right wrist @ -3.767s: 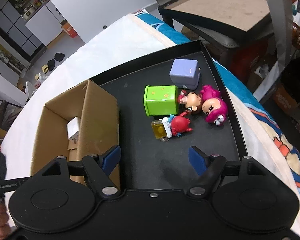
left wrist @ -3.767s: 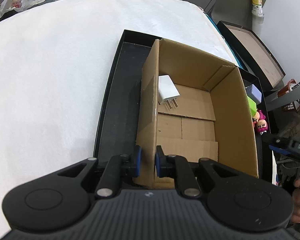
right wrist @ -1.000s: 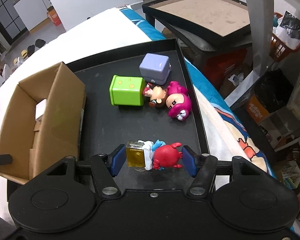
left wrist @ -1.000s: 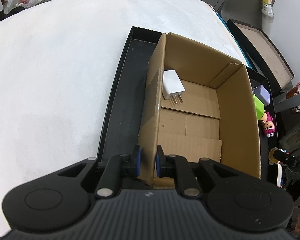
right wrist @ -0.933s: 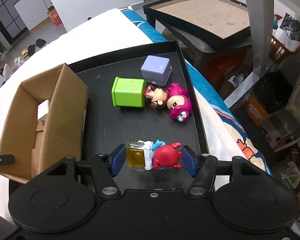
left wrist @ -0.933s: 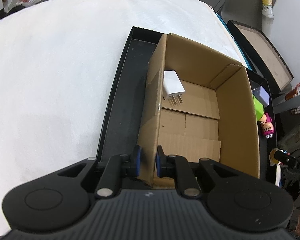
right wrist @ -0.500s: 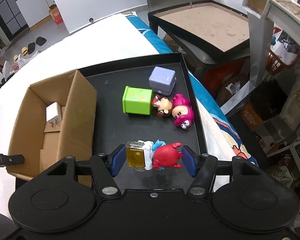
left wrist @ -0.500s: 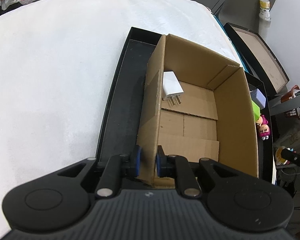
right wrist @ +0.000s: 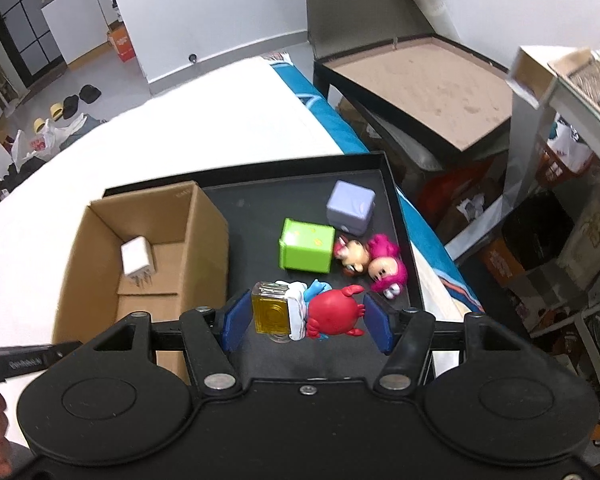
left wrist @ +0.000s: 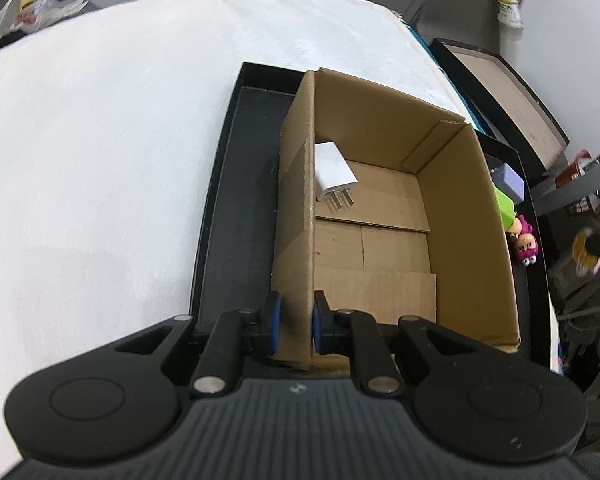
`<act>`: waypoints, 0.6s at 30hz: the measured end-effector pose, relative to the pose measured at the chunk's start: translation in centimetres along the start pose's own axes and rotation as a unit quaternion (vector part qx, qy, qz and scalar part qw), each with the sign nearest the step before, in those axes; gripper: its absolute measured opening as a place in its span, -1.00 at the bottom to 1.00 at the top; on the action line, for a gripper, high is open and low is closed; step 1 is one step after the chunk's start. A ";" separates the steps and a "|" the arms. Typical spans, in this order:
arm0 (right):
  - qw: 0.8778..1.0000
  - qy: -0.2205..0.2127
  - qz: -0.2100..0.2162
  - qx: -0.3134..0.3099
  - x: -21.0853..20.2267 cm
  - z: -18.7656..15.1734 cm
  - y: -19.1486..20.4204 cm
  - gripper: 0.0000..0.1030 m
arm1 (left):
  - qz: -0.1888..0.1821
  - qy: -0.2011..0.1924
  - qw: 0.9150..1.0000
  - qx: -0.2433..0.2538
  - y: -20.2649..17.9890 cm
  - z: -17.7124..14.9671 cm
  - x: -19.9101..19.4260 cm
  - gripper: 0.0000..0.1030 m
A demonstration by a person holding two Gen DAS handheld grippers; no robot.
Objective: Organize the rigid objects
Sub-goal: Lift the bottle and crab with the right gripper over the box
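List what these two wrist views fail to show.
- Left wrist view: the cardboard box wall hides most of the green cube and purple cube.
- Same view: the toy in the right gripper is motion-blurred.
- Right wrist view: the left gripper is cut off at the edge, fingertips hidden.

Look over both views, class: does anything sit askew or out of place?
Mildly: two figurines lie toppled on the black tray beside the green cube, and the white charger lies on its side in the cardboard box. Nothing looks spilled or damaged.
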State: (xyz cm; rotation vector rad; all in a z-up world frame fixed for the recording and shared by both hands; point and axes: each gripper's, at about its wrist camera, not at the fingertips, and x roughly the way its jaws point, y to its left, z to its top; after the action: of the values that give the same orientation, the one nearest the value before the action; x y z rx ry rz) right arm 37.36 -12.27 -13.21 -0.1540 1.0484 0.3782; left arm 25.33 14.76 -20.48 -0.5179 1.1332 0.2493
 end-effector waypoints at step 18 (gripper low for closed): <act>0.999 -0.016 -0.005 -0.036 -0.7 2.5 6.1 0.15 | -0.028 -0.002 0.999 -0.016 1.2 -0.4 -0.1 -0.70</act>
State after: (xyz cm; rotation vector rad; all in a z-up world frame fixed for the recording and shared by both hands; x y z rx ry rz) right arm 36.74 -6.05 -11.02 -0.2178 1.0030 0.4077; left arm 24.47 15.57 -20.85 -0.5767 1.1110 0.2199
